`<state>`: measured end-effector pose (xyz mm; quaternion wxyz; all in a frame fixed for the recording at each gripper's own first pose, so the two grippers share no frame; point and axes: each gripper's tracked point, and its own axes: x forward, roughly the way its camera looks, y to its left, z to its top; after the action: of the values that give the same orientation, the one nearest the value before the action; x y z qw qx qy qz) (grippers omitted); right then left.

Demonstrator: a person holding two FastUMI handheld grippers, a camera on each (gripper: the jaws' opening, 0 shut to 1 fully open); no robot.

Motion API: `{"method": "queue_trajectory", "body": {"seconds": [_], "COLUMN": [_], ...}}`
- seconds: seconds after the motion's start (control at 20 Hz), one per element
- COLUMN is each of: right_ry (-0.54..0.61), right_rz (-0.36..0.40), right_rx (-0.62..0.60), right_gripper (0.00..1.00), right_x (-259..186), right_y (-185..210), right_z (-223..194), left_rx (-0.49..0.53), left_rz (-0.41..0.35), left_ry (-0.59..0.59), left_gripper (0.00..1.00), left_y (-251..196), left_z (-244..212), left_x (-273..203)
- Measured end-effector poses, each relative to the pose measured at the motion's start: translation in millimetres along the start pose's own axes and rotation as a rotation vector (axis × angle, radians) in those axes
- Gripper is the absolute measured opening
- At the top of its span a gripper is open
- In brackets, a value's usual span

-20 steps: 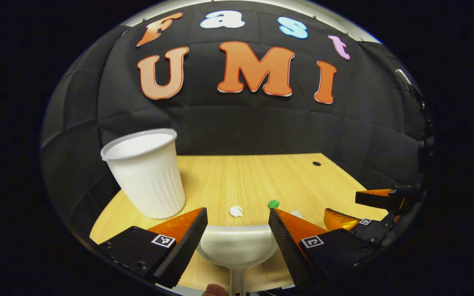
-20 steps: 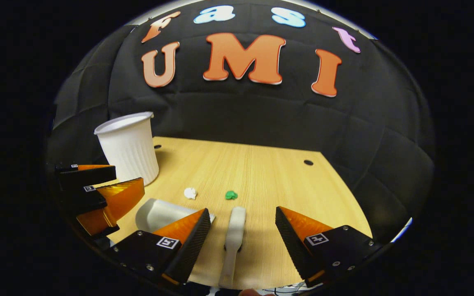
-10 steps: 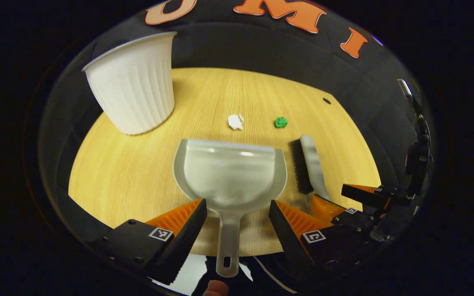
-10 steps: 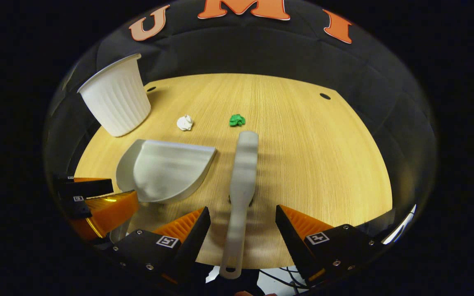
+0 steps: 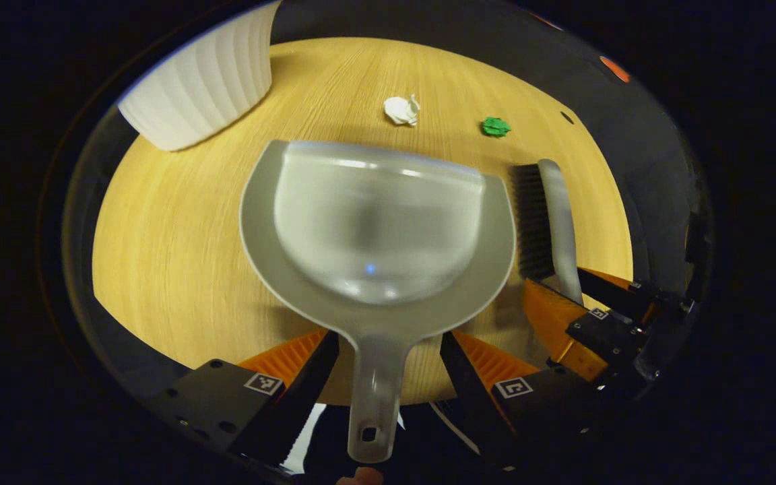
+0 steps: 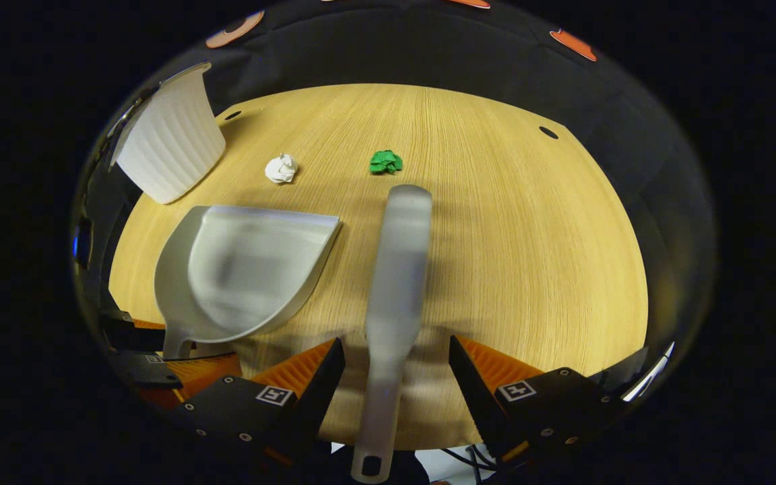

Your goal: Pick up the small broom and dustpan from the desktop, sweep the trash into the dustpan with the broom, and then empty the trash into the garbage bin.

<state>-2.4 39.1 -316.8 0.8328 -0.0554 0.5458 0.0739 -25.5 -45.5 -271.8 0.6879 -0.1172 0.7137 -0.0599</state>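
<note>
The left gripper hangs over the desk with its fingers spread wide on either side of the dustpan handle, not touching it, the pan lying flat with its mouth toward a white scrap and a green scrap. The right gripper is likewise wide apart astride the broom handle, holding nothing, the broom lying just right of the pan with its head near the green scrap. A ribbed white bin stands at the far left; no writing is legible on any item, only small square markers on the fingers.
</note>
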Motion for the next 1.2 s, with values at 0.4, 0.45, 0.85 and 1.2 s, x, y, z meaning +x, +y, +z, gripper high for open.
{"method": "queue_trajectory", "body": {"seconds": [0.4,0.45,0.85,1.2], "right_ry": [0.068,0.078,0.086,0.068], "right_rz": [-0.012,-0.011,0.000,-0.013], "right_rx": [0.000,0.002,0.042,-0.068], "right_gripper": [0.36,0.40,0.23,0.22], "right_x": [18,18,19,48], "right_y": [-2,-2,-25,-58], "right_z": [8,8,37,103], "left_rx": [0.103,0.112,0.183,0.355], "left_rz": [0.084,0.072,0.038,0.063], "left_ry": [0.076,0.082,0.102,0.130], "left_gripper": [0.58,0.50,0.30,0.30], "left_y": [17,15,17,53], "left_z": [-2,-4,0,14], "left_x": [3,5,-4,-15]}}
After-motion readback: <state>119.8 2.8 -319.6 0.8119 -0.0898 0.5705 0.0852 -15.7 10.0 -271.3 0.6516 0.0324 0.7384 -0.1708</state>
